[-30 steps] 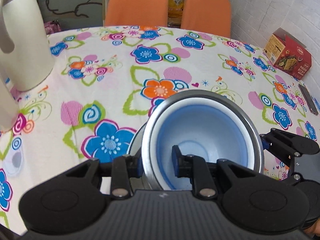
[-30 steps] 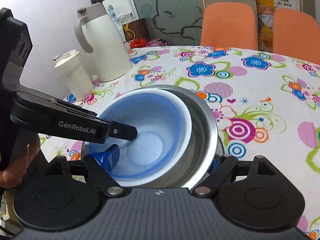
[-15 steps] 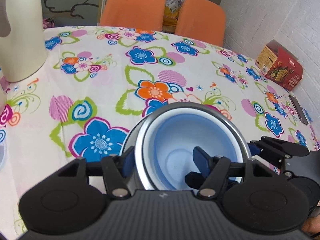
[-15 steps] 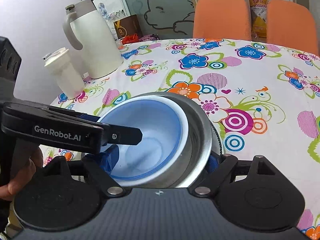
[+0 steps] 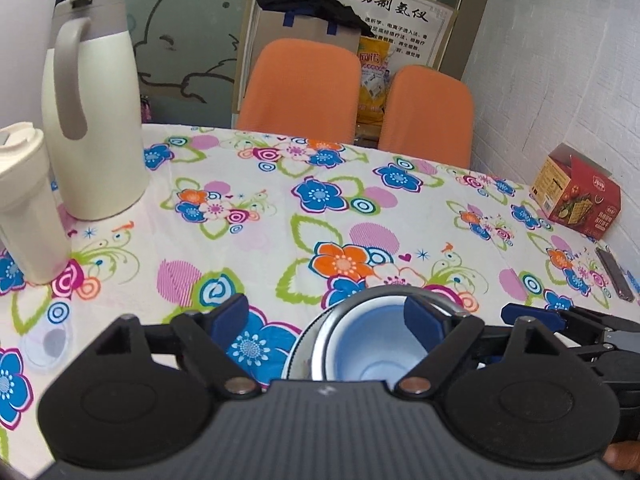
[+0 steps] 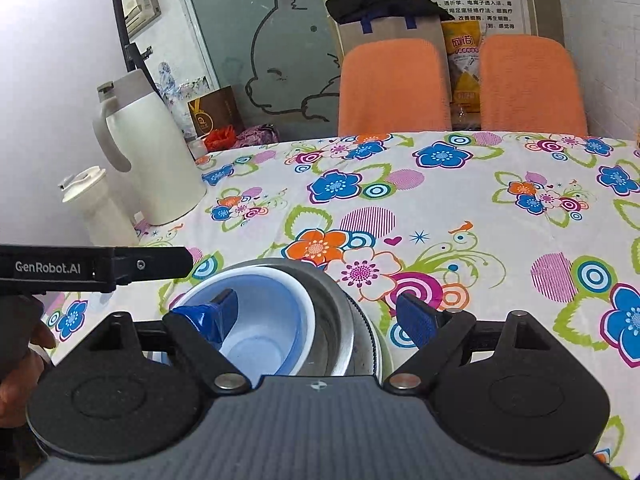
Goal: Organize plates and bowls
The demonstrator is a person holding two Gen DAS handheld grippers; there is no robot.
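A blue bowl (image 5: 372, 344) sits nested in a white bowl (image 5: 335, 334), which sits in a steel bowl (image 5: 360, 297), all on the flowered tablecloth (image 5: 280, 232). A ridged plate rim (image 6: 373, 340) shows under the stack. My left gripper (image 5: 326, 318) is open wide; its right finger hangs over the stack and touches nothing. My right gripper (image 6: 316, 320) is open too, with its left pad above the blue bowl (image 6: 264, 344) and its right pad clear of the steel bowl (image 6: 340, 320). Each gripper shows in the other's view: the right gripper (image 5: 560, 328) and the left gripper (image 6: 120, 266).
A tall white jug (image 5: 96, 120) and a white tumbler (image 5: 24, 200) stand at the table's left edge. A red carton (image 5: 576, 192) and a dark flat device (image 5: 614, 274) lie at the right edge. Two orange chairs (image 5: 300, 88) stand behind the table. A hand (image 6: 16, 360) holds the left gripper.
The left gripper, shut on the stack's near rim a second ago, has opened wide and drawn back and up. The right gripper has lifted back as well, so the stack looks smaller and lower.
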